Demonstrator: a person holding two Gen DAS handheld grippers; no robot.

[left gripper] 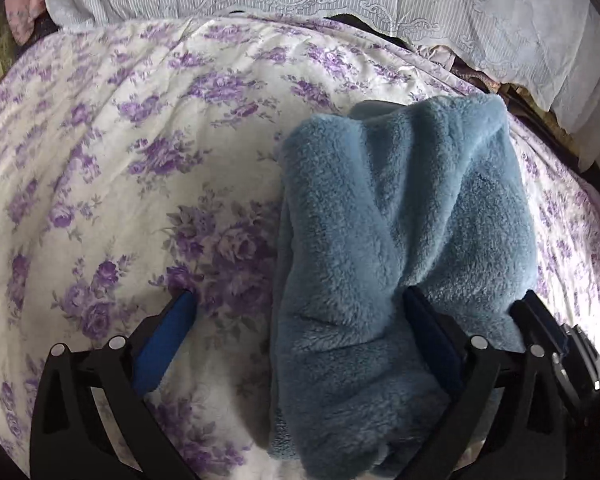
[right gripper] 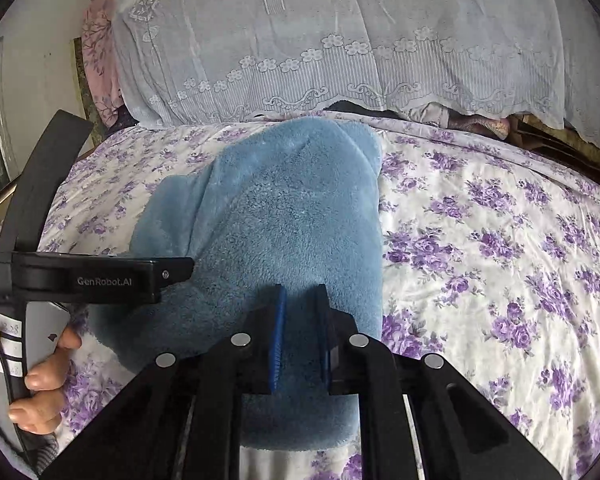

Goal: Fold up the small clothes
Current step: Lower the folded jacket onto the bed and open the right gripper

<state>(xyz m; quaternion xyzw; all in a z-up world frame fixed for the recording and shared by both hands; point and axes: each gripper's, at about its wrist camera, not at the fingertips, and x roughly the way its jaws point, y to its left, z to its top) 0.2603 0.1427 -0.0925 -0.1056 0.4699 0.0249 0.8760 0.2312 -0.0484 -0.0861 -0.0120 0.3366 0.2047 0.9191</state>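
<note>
Blue fleece garment lies bunched and thick on the floral bedsheet, filling the lower right of the left wrist view and the centre of the right. Left gripper stands wide apart, one finger buried in the pile. Right gripper is pinched on a fold of fleece. "GenRobot.AI" reads on the left unit's body — bare sheet stretches right, lace curtain bounds the top.
</note>
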